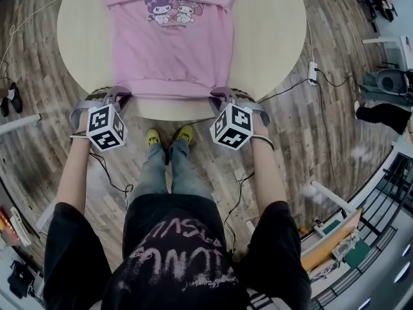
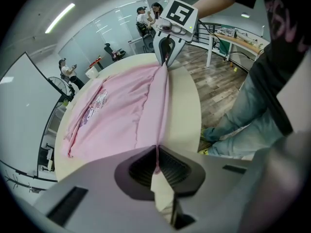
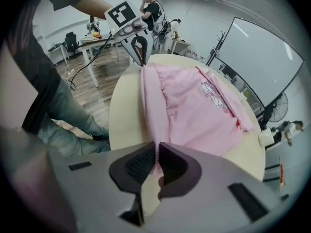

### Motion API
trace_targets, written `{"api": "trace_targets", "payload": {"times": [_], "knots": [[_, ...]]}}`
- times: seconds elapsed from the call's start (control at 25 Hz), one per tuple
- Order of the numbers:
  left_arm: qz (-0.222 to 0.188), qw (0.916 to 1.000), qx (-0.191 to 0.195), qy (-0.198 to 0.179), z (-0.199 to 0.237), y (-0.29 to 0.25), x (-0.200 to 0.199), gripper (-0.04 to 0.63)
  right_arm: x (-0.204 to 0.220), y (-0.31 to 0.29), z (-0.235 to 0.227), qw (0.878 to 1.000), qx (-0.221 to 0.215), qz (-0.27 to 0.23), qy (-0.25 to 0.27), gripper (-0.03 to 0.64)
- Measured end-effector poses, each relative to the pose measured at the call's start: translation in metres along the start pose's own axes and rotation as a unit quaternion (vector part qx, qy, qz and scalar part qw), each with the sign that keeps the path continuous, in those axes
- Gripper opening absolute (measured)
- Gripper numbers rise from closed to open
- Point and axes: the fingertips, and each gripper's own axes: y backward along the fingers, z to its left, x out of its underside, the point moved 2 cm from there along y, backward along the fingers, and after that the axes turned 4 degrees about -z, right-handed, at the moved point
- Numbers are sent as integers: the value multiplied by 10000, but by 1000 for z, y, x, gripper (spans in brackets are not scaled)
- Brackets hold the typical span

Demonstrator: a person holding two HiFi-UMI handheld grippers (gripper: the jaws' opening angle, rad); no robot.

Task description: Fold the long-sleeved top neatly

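The long-sleeved top (image 1: 171, 50), pink with a cartoon print (image 1: 170, 10) on its chest, lies spread flat on a round beige table (image 1: 271, 31), its hem along the near edge. The left gripper (image 1: 122, 99) pinches the hem's left corner, jaws closed on the fabric. The right gripper (image 1: 218, 98) clamps the right corner likewise, the hem stretched straight between them.

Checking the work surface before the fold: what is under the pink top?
The pink top lies flat on a round, pale table, whose bare surface shows on both sides and along the near edge. Anything directly beneath the fabric is covered and cannot be seen.
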Motion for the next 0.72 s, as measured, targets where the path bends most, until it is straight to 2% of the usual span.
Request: {"api": "trace_targets", "payload": {"times": [0.2,0.4,0.6,0.72], "knots": [[-10,9998,180,78,-17,13,1,26,-2,12,10,9999,-123,-55,-64,31],[21,9983,542,227,-45,11,11,26,5,12,34,9990,-431,23,-133,32],[-151,9988,388,239,-46,27,3,26,3,28,39,9995,-258,-145,-105,32],[-87,9978,628,174,-61,20,6,26,9,23,48,9987,-480,-20,-164,32]]}}
